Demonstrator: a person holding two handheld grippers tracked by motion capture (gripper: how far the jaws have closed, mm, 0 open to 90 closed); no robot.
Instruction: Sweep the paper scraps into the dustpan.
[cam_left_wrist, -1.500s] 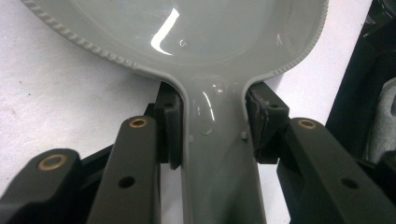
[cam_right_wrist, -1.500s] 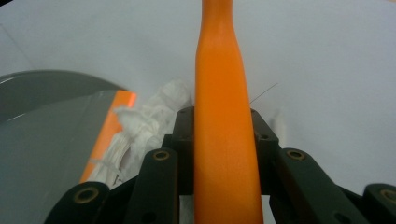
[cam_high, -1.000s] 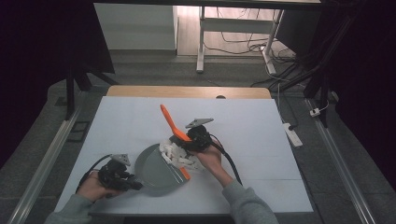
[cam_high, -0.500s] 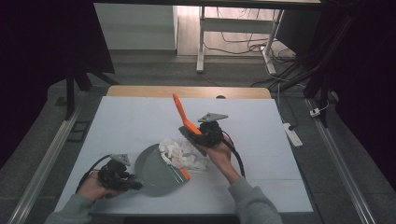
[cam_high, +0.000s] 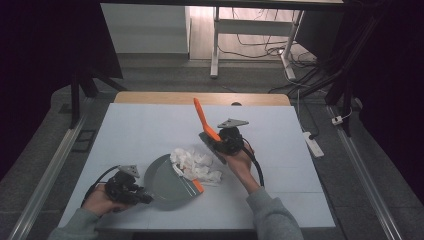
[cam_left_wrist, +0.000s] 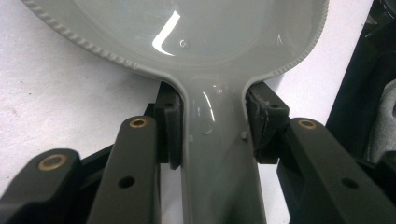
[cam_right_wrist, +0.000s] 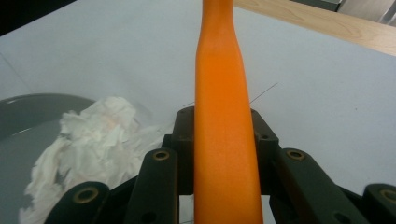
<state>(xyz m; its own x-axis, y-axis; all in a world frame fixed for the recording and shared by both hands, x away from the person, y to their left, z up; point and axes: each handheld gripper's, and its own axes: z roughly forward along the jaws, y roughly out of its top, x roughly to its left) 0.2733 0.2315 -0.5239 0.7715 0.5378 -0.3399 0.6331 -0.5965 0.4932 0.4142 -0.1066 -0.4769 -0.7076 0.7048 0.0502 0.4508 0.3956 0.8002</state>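
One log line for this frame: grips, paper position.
left gripper: shut on dustpan handle | right gripper: shut on orange brush | crumpled paper: at dustpan mouth

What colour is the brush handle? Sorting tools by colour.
Orange; the brush handle shows best in the right gripper view.

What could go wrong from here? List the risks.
The crumpled tissue lies half over the grey dustpan lip, so a loose sweep may push it onto the table. The right gripper holds the orange brush handle low, so the brush could pivot.
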